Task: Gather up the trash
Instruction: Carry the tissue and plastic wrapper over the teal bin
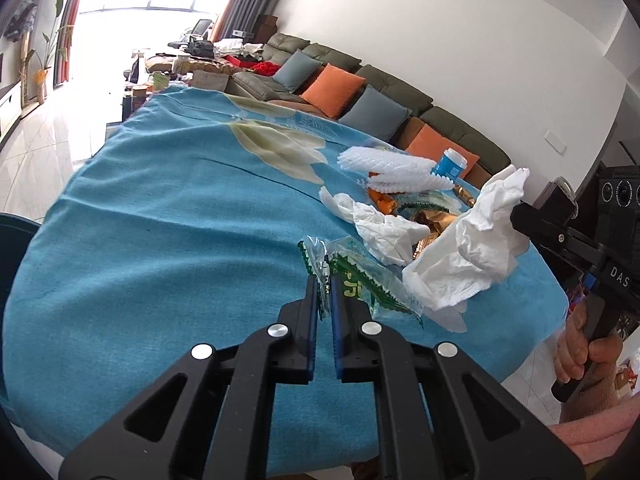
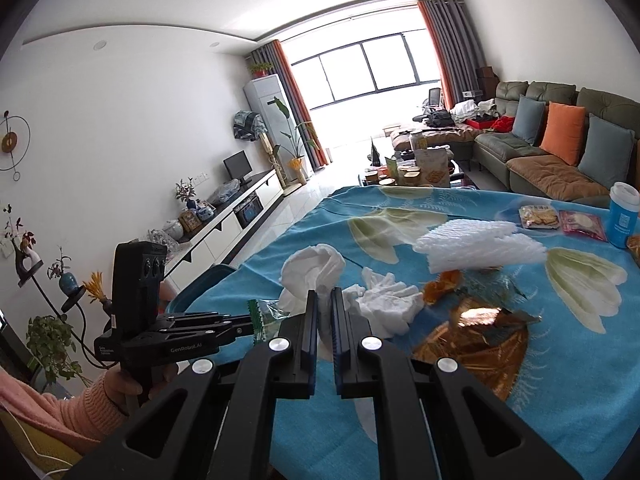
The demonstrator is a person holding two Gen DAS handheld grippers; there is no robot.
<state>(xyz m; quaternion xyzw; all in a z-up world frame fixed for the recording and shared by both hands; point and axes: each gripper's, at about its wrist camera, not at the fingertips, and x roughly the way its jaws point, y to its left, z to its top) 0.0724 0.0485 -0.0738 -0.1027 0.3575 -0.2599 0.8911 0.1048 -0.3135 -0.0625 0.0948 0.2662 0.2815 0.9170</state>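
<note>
Left wrist view. The left gripper (image 1: pixel 325 280) stands with its jaws drawn narrow, pinching the edge of a clear wrapper (image 1: pixel 360 280) with green zigzag borders, at the near part of the blue tablecloth (image 1: pixel 160 220). The wrapper is judged to be thin, light and slippery film, best taken at a crimped edge, as here. To the right, the right gripper (image 1: pixel 516 216) grips a crumpled tissue (image 1: pixel 472 248); its fingertips are buried in the paper. The tissue looks soft, nearly weightless and easily torn, so any bunched fold serves as a hold. Behind lie more tissues (image 1: pixel 380 232), white foam netting (image 1: pixel 392 164) and a blue cup (image 1: pixel 450 164). The items under the netting are hard to make out.

Right wrist view. The right gripper (image 2: pixel 325 300) has its jaws closed narrow on the tissue (image 2: pixel 312 272), which rises in front of the fingers. The left gripper (image 2: pixel 250 324) enters from the left with the wrapper (image 2: pixel 264 312) at its tip. A gold foil wrapper (image 2: pixel 480 340) lies right of the fingers; it appears crinkly and light. A teal rim (image 2: pixel 200 284) shows past the table edge; what it belongs to cannot be told.
</note>
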